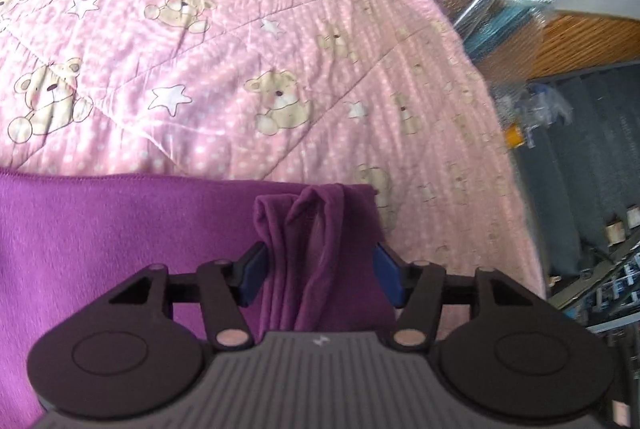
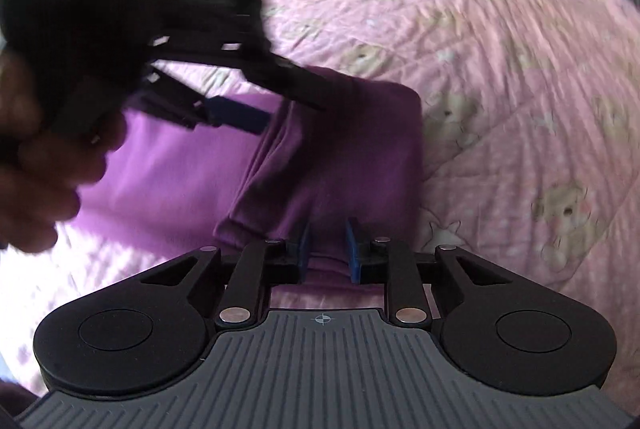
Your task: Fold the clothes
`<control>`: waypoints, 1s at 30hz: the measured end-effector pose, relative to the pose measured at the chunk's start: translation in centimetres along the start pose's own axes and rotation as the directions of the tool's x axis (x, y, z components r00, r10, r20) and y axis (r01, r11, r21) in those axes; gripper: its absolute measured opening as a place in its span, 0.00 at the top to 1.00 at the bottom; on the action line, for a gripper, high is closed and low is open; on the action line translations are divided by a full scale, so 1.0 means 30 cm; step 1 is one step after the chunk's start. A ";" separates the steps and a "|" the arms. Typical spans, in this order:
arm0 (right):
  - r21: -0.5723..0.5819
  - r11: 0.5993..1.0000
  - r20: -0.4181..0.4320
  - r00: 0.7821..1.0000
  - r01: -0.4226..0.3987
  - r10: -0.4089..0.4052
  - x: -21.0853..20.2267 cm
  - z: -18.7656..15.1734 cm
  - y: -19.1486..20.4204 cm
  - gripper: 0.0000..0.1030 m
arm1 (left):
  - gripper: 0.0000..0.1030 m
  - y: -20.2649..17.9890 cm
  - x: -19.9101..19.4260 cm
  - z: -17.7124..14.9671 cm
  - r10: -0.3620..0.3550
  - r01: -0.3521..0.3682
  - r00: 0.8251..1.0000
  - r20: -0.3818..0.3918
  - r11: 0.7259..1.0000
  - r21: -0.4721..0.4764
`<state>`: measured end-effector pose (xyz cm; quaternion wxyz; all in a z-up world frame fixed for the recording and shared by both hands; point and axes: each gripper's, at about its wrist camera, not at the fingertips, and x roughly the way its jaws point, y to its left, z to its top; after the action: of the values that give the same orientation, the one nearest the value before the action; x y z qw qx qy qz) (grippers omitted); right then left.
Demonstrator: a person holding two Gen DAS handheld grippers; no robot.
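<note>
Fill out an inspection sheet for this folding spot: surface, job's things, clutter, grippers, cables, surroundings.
Surface: pink quilt printed with bears and stars, lightly wrinkled.
Job's things: purple garment spread on the quilt, one edge bunched into upright folds.
Clutter: nothing seen on the quilt.
Grippers: left gripper straddles the bunched folds, its pads not clearly pressing; right gripper has purple cloth between its blue pads, grip unclear.
Cables: nothing seen.
Surroundings: wooden floor beyond the bed, plastic-wrapped teal item, dark shelving with small objects at the right; all blurred.

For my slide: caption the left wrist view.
Left gripper straddles a bunched fold of purple garment on a pink teddy-bear quilt.
</note>
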<state>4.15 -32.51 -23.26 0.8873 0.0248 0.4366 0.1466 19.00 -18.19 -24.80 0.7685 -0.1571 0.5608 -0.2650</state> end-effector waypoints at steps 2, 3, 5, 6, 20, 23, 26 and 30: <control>-0.018 1.000 -0.010 1.000 -0.003 0.003 -0.002 0.000 0.002 0.77 | 0.59 -0.015 0.019 -0.005 0.055 -0.055 0.998 -0.011 0.998 0.019; -0.021 1.000 -0.014 1.000 -0.008 0.008 -0.004 -0.002 0.001 0.77 | 0.91 -0.011 0.022 -0.006 0.066 -0.066 0.998 -0.015 0.998 0.007; -0.016 1.000 -0.022 1.000 -0.022 0.021 -0.009 -0.002 -0.007 0.77 | 0.90 0.011 -0.001 -0.016 0.064 -0.064 0.998 -0.007 0.997 -0.045; -0.008 1.000 -0.024 0.999 -0.029 0.028 -0.017 0.000 -0.011 0.77 | 0.90 0.030 -0.027 -0.025 0.052 -0.052 0.999 0.006 0.995 -0.084; 0.083 0.996 0.062 0.997 -0.040 0.035 -0.081 0.114 -0.062 0.76 | 0.79 0.031 -0.171 -0.027 0.068 -0.069 0.992 0.105 0.998 0.005; 0.096 0.995 0.067 0.998 0.001 -0.007 -0.010 0.180 -0.095 0.77 | 0.79 -0.021 -0.117 0.005 0.013 -0.020 0.995 0.101 0.998 0.064; 0.091 0.996 -0.016 1.000 0.018 -0.016 0.111 0.196 -0.116 0.83 | 0.81 -0.006 -0.015 0.006 0.075 -0.078 0.996 0.048 0.995 0.068; 0.082 0.996 -0.011 1.000 0.019 -0.018 0.062 0.182 -0.114 0.82 | 0.95 0.040 -0.016 -0.006 0.070 -0.071 0.997 0.039 0.997 0.027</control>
<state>10.30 -34.79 -21.89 0.8847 0.0564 0.4468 0.1205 18.99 -16.93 -25.13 0.7901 -0.1313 0.5474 -0.2427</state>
